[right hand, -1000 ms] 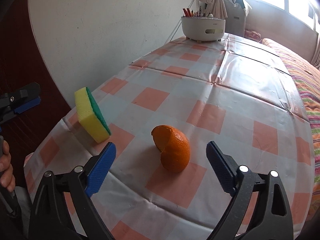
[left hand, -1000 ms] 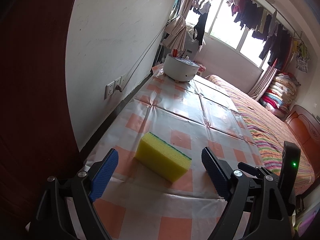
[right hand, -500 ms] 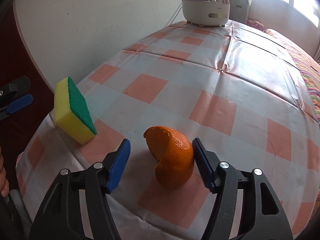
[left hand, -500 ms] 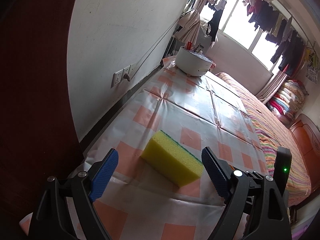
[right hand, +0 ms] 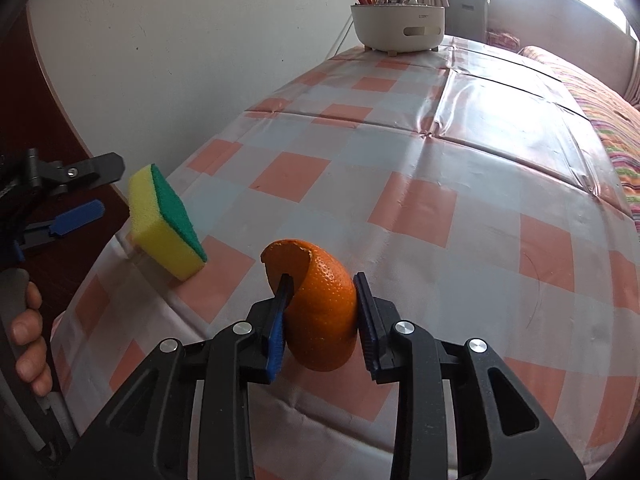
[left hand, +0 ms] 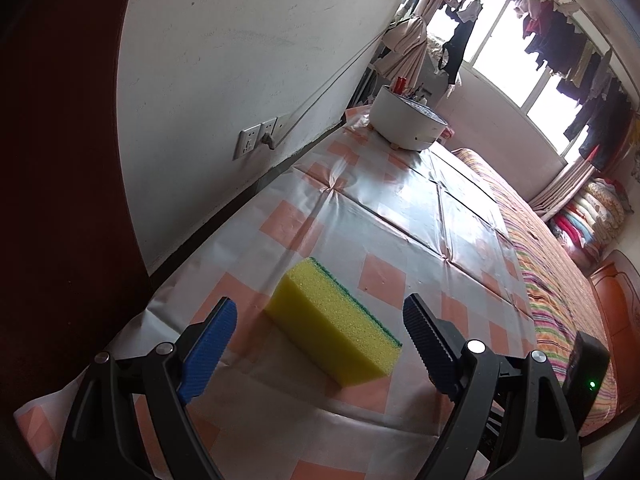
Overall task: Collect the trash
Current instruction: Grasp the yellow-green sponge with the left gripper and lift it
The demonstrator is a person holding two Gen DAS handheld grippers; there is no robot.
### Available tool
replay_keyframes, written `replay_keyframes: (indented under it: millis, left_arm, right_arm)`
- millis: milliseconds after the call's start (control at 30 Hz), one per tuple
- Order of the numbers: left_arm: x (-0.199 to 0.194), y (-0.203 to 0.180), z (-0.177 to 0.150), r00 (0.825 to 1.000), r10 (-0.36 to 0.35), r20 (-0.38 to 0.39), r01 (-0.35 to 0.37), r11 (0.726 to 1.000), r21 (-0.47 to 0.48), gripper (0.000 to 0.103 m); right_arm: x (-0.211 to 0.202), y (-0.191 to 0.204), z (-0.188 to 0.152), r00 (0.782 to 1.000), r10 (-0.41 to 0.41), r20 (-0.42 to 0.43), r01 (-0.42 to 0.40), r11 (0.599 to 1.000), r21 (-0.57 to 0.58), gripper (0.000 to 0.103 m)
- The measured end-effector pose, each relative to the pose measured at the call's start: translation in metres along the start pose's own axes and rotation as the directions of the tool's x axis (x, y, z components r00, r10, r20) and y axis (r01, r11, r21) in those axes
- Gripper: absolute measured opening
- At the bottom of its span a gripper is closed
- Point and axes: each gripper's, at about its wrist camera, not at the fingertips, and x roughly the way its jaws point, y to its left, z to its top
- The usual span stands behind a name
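A: Start at the left. What's at nine o'clock in the right wrist view?

B: The left gripper [right hand: 90, 190], held by a hand [right hand: 28, 344] at the edge of the table [right hand: 420, 168]. Its jaws stand wide apart with nothing between the pads. The sponge [right hand: 166, 222] sits just ahead of it, yellow with a green face, tilted up on one edge.

A: And toward the middle?

B: At six o'clock, the right gripper [right hand: 320, 316]. Its jaws have just been closing and are now clamped on the orange peel [right hand: 320, 308]: one pad inside the curled shell, the other pressed on the outer skin. The peel sits on the checked cloth, near the table's front edge.

A: Farther right?

B: At one o'clock, a white utensil holder [right hand: 398, 32] at the table's far end, and a striped bed [right hand: 616, 128] at three.
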Motion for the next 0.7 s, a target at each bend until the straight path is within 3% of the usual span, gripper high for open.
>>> replay_keyframes:
  millis: [233,433,700]
  left_arm:
    - [0.027,-0.003,-0.003,0.991,0.083,-0.104,-0.092,0.992,-0.083,0.083]
    - [0.034,-0.013,-0.003,0.98,0.165,-0.113,-0.175,0.981,-0.084,0.083]
    - [0.039,-0.017,-0.002,0.976,0.172,-0.136,-0.184,0.979,-0.087,0.083]
  right_arm:
    - [-0.032,0.01,-0.007,0.998,0.026,0.06,-0.026,1.0,-0.002,0.03]
    - [-0.05,0.008,-0.013,0.993,0.051,0.102,-0.053,0.999,0.014,0.03]
    - [-0.059,-0.007,-0.021,0.991,0.058,0.119,-0.065,0.996,0.057,0.03]
